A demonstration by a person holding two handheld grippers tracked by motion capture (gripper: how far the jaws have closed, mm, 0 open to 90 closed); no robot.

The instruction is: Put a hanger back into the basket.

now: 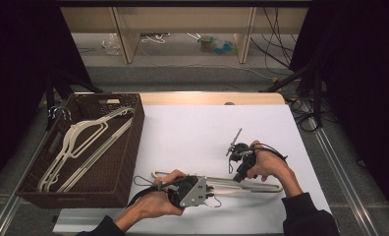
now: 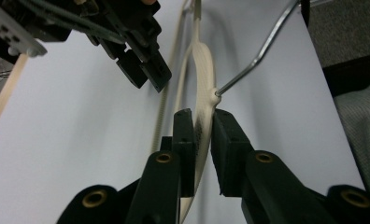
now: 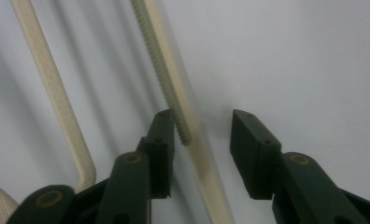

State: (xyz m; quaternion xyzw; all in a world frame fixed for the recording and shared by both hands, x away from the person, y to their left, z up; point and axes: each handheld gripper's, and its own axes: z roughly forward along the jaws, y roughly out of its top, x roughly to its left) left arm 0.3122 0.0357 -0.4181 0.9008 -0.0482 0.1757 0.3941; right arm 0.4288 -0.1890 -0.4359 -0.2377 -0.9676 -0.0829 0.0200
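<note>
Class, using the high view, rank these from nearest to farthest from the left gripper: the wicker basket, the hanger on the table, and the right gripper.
1. The hanger on the table: clamped in the left gripper, lying on the white surface.
2. The right gripper: a little to the right, over the hanger's bar.
3. The wicker basket: off to the left, holding more hangers.

Cream plastic hanger (image 1: 241,184) w/ metal hook (image 2: 258,58) lies flat on white table (image 1: 192,132), near front edge, ridged bar along it. More cream hangers (image 1: 79,147) piled in brown basket (image 1: 128,162) at left.
</note>
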